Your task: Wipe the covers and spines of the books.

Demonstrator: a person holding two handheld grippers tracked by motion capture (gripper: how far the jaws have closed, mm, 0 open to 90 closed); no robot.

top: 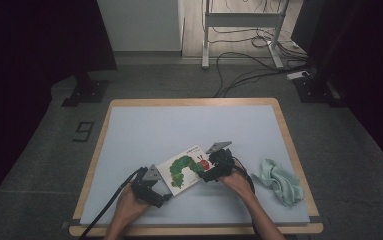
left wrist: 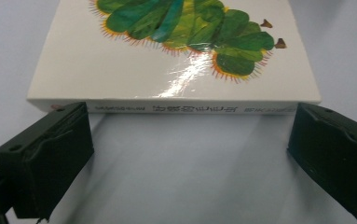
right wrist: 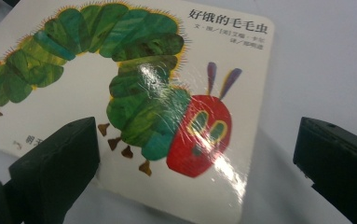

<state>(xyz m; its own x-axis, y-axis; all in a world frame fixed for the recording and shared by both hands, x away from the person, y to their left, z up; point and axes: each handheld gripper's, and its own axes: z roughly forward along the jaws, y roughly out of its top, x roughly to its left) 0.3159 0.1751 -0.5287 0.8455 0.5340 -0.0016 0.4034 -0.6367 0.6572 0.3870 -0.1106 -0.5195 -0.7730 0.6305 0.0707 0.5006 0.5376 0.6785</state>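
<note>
book (top: 188,168) flat, closed, near middle of table (top: 129,130), between left gripper (top: 151,187) and right gripper (top: 218,165). both jaws wide, holding nothing. likely approach step; next, close on an edge.

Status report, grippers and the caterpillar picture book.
Left gripper open at spine. Right gripper open over cover. White caterpillar picture book flat, ungripped. Pale green cloth off right, clear.

Showing on the book's (right wrist: 134,116) white cover, upper right corner, the title 好饿的毛毛虫 in black, above the caterpillar's red head in the right gripper view. Running beneath it, two smaller lines of credits, too small to make out. Carrying a line of print along the spine (left wrist: 167,108) in the left gripper view, blurred and unreadable. Lying on the floor left of the table, a dark marker (top: 83,131) reading 9.
</note>
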